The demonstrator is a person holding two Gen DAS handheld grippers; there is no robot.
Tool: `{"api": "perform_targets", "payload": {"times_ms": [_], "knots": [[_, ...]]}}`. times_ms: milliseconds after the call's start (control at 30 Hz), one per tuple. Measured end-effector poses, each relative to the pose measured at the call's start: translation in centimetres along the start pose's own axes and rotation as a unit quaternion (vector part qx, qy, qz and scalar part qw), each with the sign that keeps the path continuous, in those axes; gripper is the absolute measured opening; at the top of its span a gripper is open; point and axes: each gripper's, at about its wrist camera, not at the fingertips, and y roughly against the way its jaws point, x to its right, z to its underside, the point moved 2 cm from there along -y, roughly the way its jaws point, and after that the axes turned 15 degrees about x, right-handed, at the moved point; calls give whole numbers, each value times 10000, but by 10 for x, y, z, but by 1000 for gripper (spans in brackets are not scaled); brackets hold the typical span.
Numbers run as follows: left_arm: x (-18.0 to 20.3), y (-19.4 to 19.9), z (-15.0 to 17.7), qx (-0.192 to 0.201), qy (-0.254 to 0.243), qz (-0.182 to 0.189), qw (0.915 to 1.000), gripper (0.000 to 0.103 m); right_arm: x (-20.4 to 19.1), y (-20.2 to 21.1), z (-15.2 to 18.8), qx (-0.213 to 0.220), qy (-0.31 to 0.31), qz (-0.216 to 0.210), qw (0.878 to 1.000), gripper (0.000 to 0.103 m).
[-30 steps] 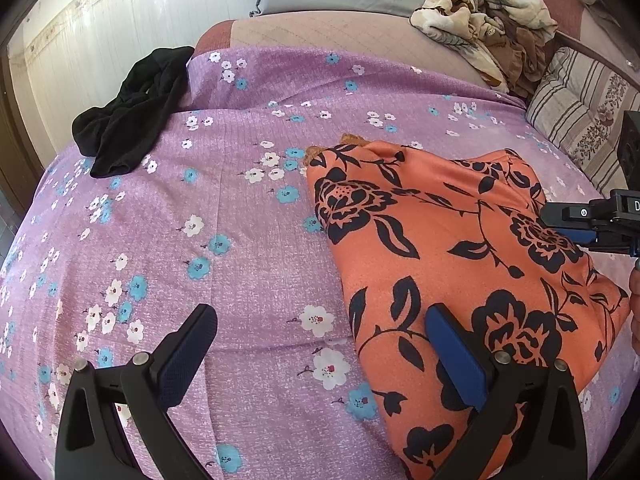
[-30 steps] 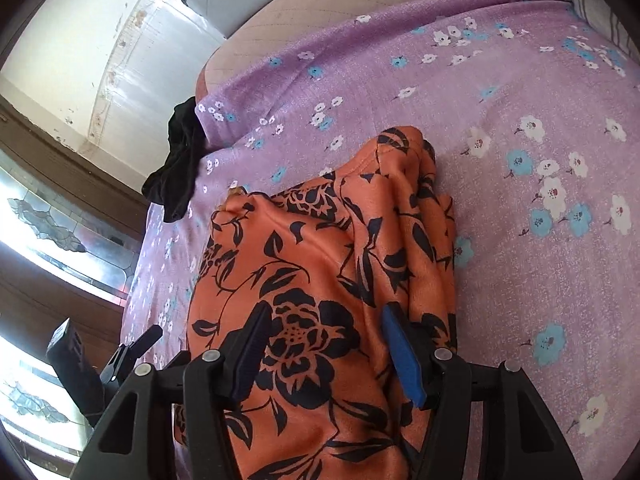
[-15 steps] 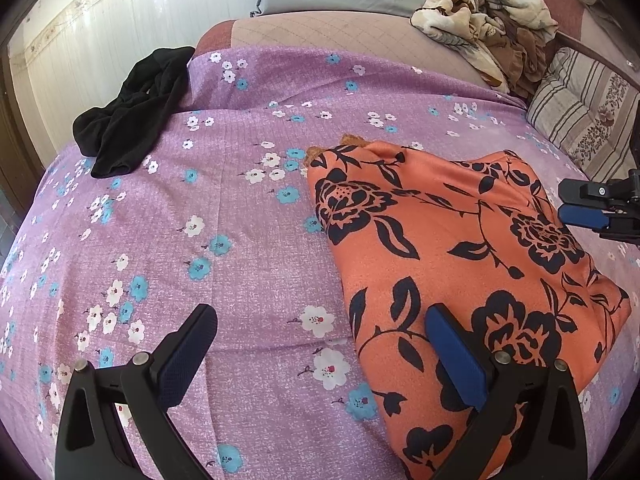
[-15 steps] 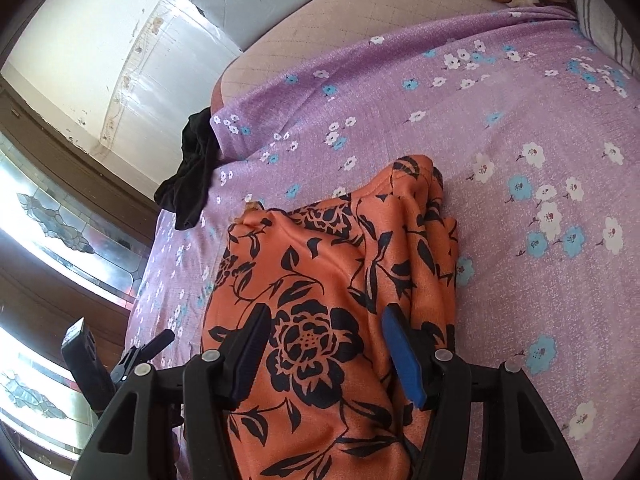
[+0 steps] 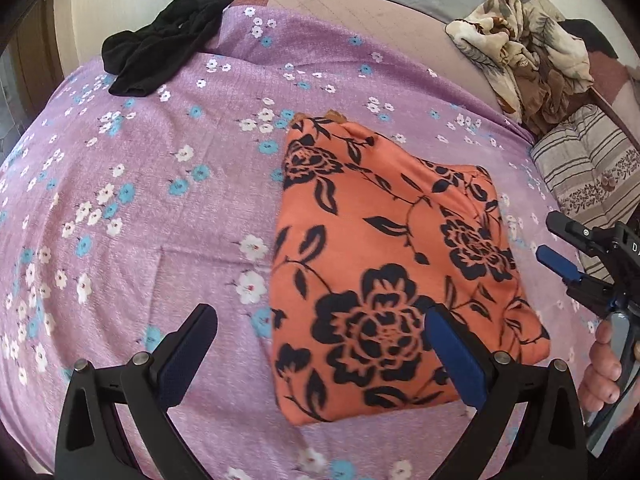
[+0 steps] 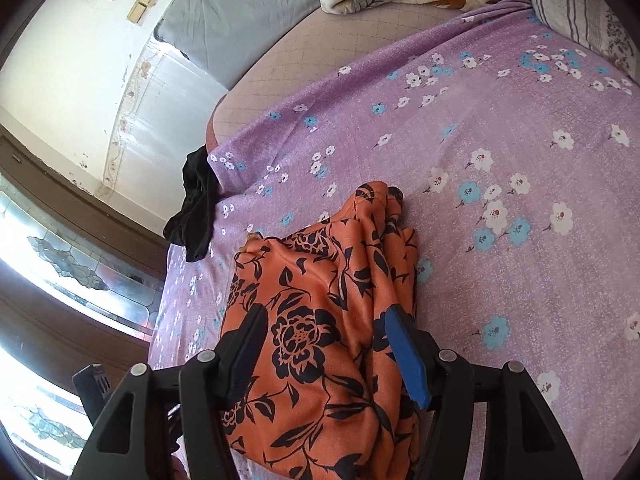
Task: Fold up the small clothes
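An orange garment with black flowers [image 5: 384, 272] lies folded in a rough rectangle on the purple flowered bedsheet [image 5: 160, 200]. It also shows in the right wrist view [image 6: 320, 320], with bunched layers along its right edge. My left gripper [image 5: 320, 356] is open and empty, hovering above the garment's near left edge. My right gripper [image 6: 320, 344] is open and empty above the garment's near end. The right gripper also shows at the right edge of the left wrist view [image 5: 560, 244], apart from the cloth.
A black garment [image 5: 160, 52] lies crumpled at the far left of the bed. A beige patterned blanket [image 5: 520, 52] is heaped at the far right beside a striped pillow [image 5: 588, 172]. A grey pillow [image 6: 240, 16] lies at the head. A window [image 6: 60, 264] is left.
Both grippers have pulled back and up from the garment, so it sits farther off in both views. The right gripper has withdrawn off the garment's right edge. The folded garment has not moved.
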Motion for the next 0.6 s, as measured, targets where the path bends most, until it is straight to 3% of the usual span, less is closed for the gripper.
{"api": "perform_targets", "payload": {"times_ms": [167,600], "knots": [[27,13,-3,260,-557,-293,9977,103,13,9,0,-51,-384,-97,9992,68],[9,12,-13,445,-671,-422,9959,103,16,-4,9,-197,-347,111,9991,69]]}}
